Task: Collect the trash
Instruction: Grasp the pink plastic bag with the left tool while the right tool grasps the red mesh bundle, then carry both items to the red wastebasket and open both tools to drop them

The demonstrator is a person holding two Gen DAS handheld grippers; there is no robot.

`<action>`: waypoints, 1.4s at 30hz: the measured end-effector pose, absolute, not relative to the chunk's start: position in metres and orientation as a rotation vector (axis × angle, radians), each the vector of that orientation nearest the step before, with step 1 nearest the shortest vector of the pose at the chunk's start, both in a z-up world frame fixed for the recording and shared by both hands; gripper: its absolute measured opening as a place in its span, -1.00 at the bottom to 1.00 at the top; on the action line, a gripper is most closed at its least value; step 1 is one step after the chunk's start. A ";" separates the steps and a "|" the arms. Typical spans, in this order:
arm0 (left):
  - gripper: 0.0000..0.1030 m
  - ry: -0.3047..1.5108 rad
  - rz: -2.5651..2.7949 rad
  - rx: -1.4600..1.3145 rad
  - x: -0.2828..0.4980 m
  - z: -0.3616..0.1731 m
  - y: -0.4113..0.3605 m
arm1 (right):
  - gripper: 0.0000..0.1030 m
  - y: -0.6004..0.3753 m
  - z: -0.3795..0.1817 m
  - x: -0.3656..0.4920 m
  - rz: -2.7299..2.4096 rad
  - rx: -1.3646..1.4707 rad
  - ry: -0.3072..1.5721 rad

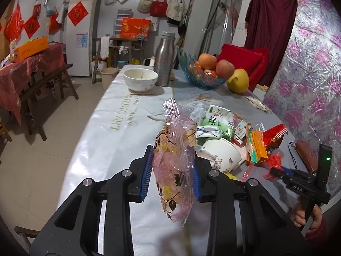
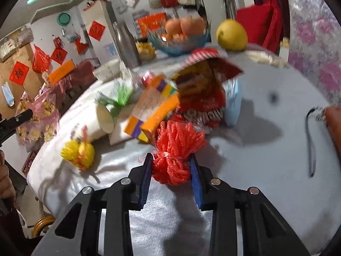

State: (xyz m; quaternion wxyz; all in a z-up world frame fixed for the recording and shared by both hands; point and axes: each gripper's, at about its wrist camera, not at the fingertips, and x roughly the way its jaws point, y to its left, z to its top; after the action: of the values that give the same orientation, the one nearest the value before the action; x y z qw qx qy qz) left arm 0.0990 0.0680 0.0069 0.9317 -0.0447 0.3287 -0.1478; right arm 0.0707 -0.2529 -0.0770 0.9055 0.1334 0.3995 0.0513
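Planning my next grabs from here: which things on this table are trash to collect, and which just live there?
Trash:
- pink flowered wrapper, in left gripper
- red foam net, in right gripper
- yellow foam net
- paper cup
- orange carton
- red snack bag

Not trash:
- white bowl
- steel flask
- fruit bowl
- brown pouch

Two grippers: left gripper [image 1: 173, 176], right gripper [image 2: 171, 176]. One table [image 1: 119, 115]. One white bowl [image 1: 140, 82], one metal flask [image 1: 164, 58], one blue glass fruit bowl [image 1: 202, 75], one yellow pomelo [image 1: 237, 80]. One paper cup [image 1: 220, 154], one orange box [image 1: 258, 147], one pink floral bag [image 1: 174, 157], one red mesh net [image 2: 173, 152], one yellow mesh net [image 2: 77, 151].
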 end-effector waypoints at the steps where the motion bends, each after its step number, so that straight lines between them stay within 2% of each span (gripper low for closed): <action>1: -0.36 0.672 -0.295 -0.091 0.096 0.009 0.073 | -0.35 -0.251 -0.071 0.066 0.112 0.271 0.810; 8: -0.36 0.693 -0.132 -0.075 0.064 0.022 0.145 | -0.35 -0.222 -0.026 0.056 0.217 0.217 0.709; 12: -0.36 0.759 0.007 -0.078 0.040 0.008 0.200 | -0.35 -0.190 -0.013 0.063 0.307 0.191 0.715; 20: -0.36 0.952 0.209 -0.182 -0.004 -0.071 0.309 | -0.35 -0.080 0.011 0.083 0.549 0.107 0.755; 28: -0.33 1.122 0.195 -0.263 -0.007 -0.154 0.344 | -0.35 0.029 0.018 0.080 0.737 0.014 0.809; 29: -0.30 1.140 0.199 -0.260 -0.005 -0.163 0.347 | -0.35 0.042 0.019 0.078 0.760 0.003 0.816; 31: -0.03 1.167 0.205 -0.265 -0.006 -0.175 0.355 | -0.35 0.070 0.021 0.073 0.813 -0.023 0.834; 33: 0.50 1.166 0.219 -0.284 -0.013 -0.178 0.366 | -0.35 0.090 0.022 0.067 0.850 -0.042 0.842; 35: 0.58 1.153 0.224 -0.306 -0.021 -0.174 0.375 | -0.35 0.117 0.023 0.058 0.904 -0.075 0.854; 40: 0.61 1.093 0.294 -0.345 -0.029 -0.154 0.408 | -0.34 0.173 0.015 0.044 1.019 -0.139 0.898; 42: 0.72 1.039 0.385 -0.320 -0.036 -0.138 0.426 | -0.34 0.200 0.007 0.038 1.069 -0.177 0.931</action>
State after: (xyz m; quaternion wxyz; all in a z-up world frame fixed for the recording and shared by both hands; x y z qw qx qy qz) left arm -0.0358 0.4256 -0.1382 0.8385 -0.1511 0.4910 0.1819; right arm 0.0381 0.1997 0.0074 0.7554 -0.0812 0.4270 0.4904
